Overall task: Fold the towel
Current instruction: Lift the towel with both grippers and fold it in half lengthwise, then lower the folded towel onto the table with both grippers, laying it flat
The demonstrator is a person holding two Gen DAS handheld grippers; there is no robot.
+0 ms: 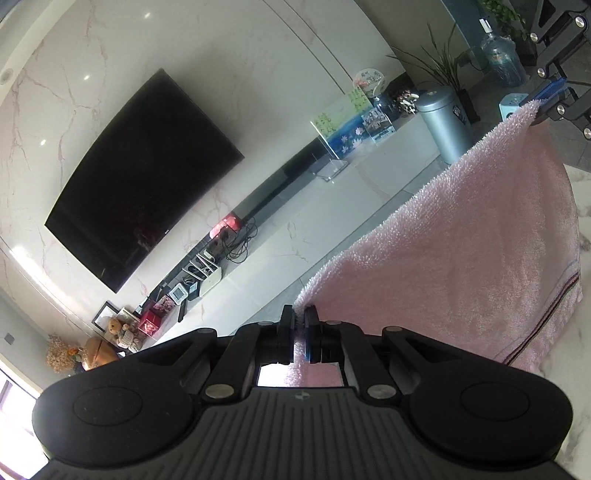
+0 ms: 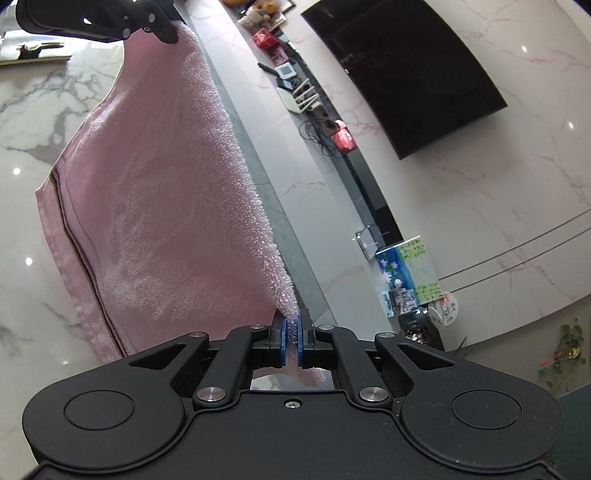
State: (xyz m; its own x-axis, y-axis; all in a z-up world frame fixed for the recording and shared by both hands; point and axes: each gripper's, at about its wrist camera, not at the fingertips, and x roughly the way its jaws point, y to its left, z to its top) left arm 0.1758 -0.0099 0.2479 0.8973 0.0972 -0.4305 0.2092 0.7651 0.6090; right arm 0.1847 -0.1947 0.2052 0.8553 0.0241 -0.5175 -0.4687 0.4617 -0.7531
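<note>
In the left wrist view the left gripper [image 1: 300, 325] sat at the lower centre of the frame, its jaws clamped on one corner of the pink towel [image 1: 461, 240]. From there the towel's fluffy top edge ran diagonally to the upper right of the frame, where the right gripper [image 1: 543, 105] pinched the other corner. The cloth hung stretched between the two, its body draping toward the lower right, with dark stripes near one hem. Behind it at the right edge showed the white marble bench [image 1: 583, 206].

In the right wrist view the right gripper [image 2: 291, 325] was at the lower centre, its blue-padded jaws closed on the towel [image 2: 155, 221] corner. The top edge climbed to the upper left of the frame, where the left gripper [image 2: 171, 31] held the far corner. The towel hung over the marble bench [image 2: 33, 122] filling the left side of the frame; whether its lower hem touched the bench could not be told.

Beyond the towel, a dark television [image 1: 136, 184] hung on a marble wall above a long low cabinet [image 1: 388, 155] crowded with small items, with a metal bin [image 1: 443, 122] at its far end.
</note>
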